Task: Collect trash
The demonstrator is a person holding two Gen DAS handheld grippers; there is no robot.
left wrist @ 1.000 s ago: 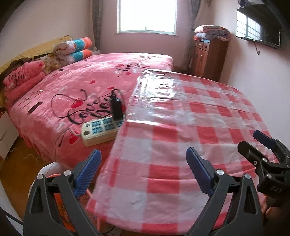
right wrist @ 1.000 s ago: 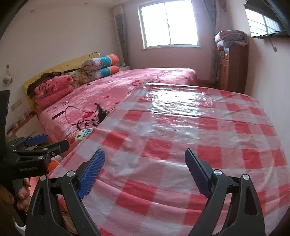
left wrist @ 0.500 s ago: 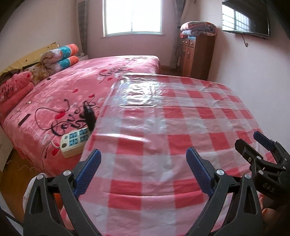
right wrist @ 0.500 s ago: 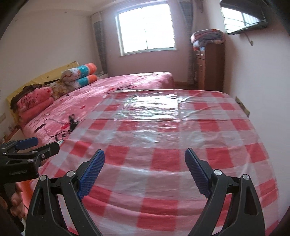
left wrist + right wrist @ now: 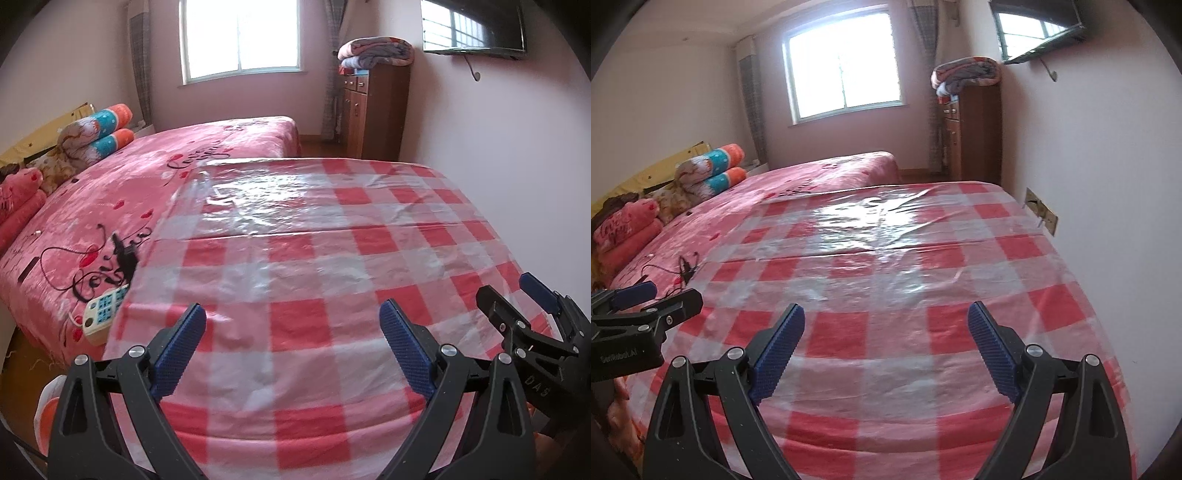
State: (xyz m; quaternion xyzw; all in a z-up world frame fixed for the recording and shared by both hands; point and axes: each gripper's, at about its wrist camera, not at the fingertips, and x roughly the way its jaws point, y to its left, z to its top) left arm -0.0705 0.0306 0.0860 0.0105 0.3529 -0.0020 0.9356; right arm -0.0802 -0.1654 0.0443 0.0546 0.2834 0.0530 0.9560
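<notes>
Checked plastic cloth [image 5: 314,314] now fills my view, power strip [image 5: 103,314] slid leftward; both tools, left [image 5: 293,345] and right [image 5: 886,343], released, no trash visible yet.

a table [image 5: 332,332] draped in a red-and-white checked cloth [image 5: 894,332] under a glossy clear plastic sheet [image 5: 266,199] fills the near ground, its left edge hard against a bed [image 5: 110,206] with a pink heart-print cover. on the bed, just beside the table's left edge, lies a white power strip [image 5: 105,314] with a black plug and cord [image 5: 123,258] trailing over the cover. at the bed's far left edge, rolled quilts [image 5: 98,136] and folded pink blankets [image 5: 626,232] are stacked; the table's own top carries nothing but its coverings.
</notes>
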